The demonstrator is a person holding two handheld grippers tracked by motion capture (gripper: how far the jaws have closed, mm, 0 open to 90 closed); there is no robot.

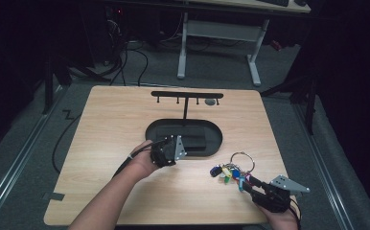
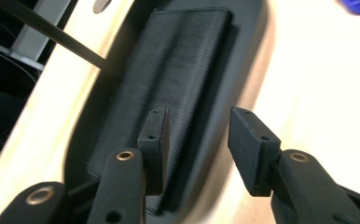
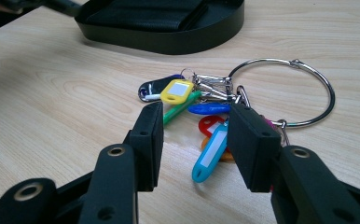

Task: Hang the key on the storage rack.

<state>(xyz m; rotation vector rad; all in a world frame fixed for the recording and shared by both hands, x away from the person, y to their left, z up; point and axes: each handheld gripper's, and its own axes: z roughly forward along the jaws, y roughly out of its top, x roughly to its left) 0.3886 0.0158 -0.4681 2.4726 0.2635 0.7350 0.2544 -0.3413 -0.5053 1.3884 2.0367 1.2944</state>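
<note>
Near the black tray, the key bunch lay on the tabletop, between the right hand-held gripper's parted, unclosed jaws. Closing on the tags' cluster looked wisest. Over the tray, the left hand-held gripper stood parted, holding nothing.

No legible text, brand, number or sign is found in any view. White label inserts are seen on the yellow key tag and the light-blue key tag, but both are blank. The other tags on the key ring are partly covered; nothing can be read on them. The black tray and the black wallet inside it carry no visible marking.
</note>
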